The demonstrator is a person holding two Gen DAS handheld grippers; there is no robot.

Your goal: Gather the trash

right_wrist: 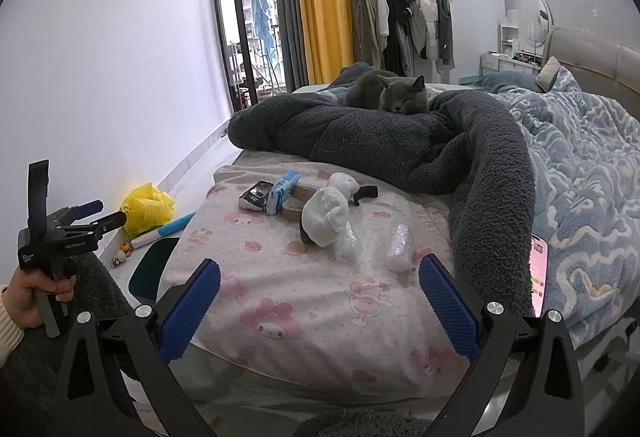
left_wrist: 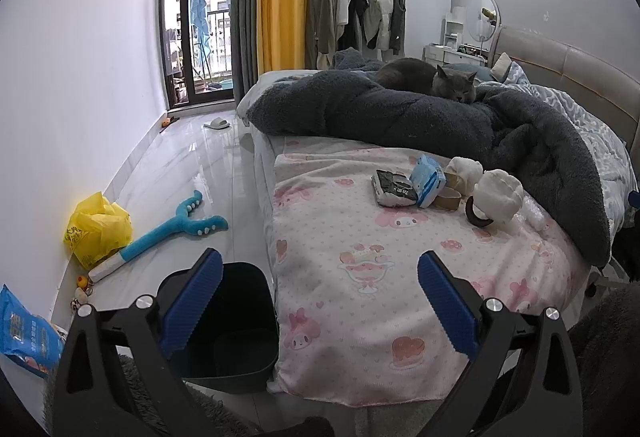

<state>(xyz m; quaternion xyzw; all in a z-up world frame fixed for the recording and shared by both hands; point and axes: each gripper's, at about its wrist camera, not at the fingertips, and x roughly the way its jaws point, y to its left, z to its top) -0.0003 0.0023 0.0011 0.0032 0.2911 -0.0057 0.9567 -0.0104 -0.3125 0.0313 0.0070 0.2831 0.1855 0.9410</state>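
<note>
Trash lies on the pink patterned sheet (left_wrist: 352,309): a black-and-white packet (left_wrist: 390,189), a blue-and-white tissue pack (left_wrist: 428,179), brown tape rolls (left_wrist: 450,193), crumpled white tissue (left_wrist: 498,195) and clear plastic wrap (left_wrist: 534,215). The right wrist view shows the same packet (right_wrist: 254,197), tissue pack (right_wrist: 282,189), tissue (right_wrist: 326,215) and two clear wraps (right_wrist: 400,247). A black bin (left_wrist: 236,321) stands on the floor by the bed. My left gripper (left_wrist: 320,301) is open and empty, short of the trash; it also shows in the right wrist view (right_wrist: 102,215). My right gripper (right_wrist: 320,303) is open and empty, near the wraps.
A grey cat (left_wrist: 436,81) sleeps on a dark fleece blanket (left_wrist: 400,113). A yellow bag (left_wrist: 96,229), a blue plush toy (left_wrist: 176,229) and a blue packet (left_wrist: 28,337) lie on the floor by the wall. A phone (right_wrist: 538,273) rests at the blanket's edge.
</note>
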